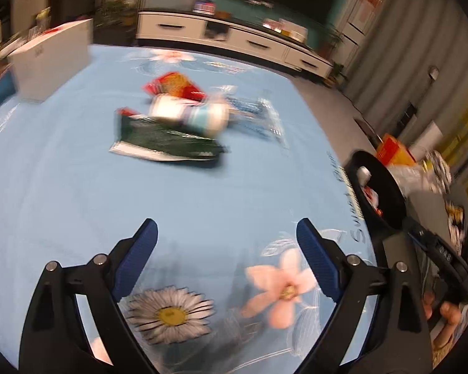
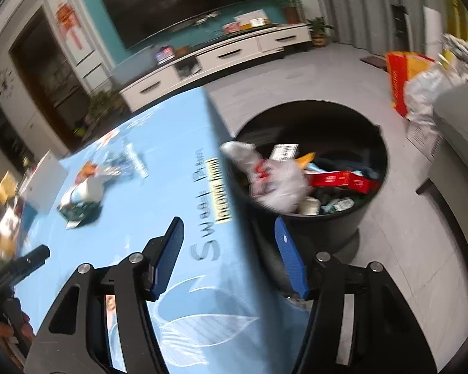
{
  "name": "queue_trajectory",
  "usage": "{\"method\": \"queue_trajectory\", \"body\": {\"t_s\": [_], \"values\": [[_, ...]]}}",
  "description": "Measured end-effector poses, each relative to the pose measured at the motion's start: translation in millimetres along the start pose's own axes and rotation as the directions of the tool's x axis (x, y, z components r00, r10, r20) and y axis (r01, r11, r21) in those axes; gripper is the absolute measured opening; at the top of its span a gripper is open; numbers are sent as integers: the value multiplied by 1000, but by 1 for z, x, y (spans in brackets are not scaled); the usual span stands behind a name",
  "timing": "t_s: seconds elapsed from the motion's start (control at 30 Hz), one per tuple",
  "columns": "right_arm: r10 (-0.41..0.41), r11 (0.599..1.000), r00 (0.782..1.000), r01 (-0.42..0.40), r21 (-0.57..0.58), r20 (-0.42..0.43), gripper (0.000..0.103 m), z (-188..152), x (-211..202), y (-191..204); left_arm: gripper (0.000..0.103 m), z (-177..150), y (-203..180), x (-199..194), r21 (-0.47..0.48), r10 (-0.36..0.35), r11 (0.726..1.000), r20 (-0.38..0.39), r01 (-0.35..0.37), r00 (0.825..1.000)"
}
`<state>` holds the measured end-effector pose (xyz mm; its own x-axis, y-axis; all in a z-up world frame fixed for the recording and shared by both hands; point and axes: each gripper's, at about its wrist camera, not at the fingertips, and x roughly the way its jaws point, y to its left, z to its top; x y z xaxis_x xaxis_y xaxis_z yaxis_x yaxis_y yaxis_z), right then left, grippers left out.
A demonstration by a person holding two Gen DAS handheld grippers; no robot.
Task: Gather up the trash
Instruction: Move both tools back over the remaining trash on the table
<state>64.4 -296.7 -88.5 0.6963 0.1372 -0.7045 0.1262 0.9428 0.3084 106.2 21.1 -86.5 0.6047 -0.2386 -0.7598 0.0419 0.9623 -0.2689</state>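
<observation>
A blurred heap of trash lies mid-table on the blue flowered cloth (image 1: 78, 202): a dark green packet (image 1: 165, 137), red packets (image 1: 174, 85), a white and teal cup (image 1: 196, 113) and a clear blue wrapper (image 1: 255, 115). My left gripper (image 1: 226, 230) hovers open over the near cloth, well short of the heap, with nothing between its fingers. The black bin (image 2: 333, 227) stands on the floor at the table's edge, holding a crumpled white bag (image 2: 277, 180) and a red box (image 2: 343, 180). My right gripper (image 2: 227, 229) is open and empty, straddling the table edge beside the bin.
A white box (image 1: 53, 59) stands at the table's far left. A white TV cabinet (image 1: 234, 40) runs along the far wall. Full bags (image 2: 421, 87) and grey furniture (image 2: 458, 124) sit on the floor beyond the bin. A hand (image 1: 446, 311) holds the other gripper.
</observation>
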Motion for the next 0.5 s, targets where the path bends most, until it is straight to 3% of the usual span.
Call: {"method": "queue_trajectory", "body": {"t_s": [0.23, 0.5], "values": [[37, 992, 999, -42, -120, -38, 60, -6, 7, 56, 93, -7, 65, -28, -165, 32, 986, 52, -23, 998], [102, 969, 991, -119, -218, -90, 67, -10, 29, 122, 99, -15, 107, -30, -254, 36, 967, 40, -25, 999]]}}
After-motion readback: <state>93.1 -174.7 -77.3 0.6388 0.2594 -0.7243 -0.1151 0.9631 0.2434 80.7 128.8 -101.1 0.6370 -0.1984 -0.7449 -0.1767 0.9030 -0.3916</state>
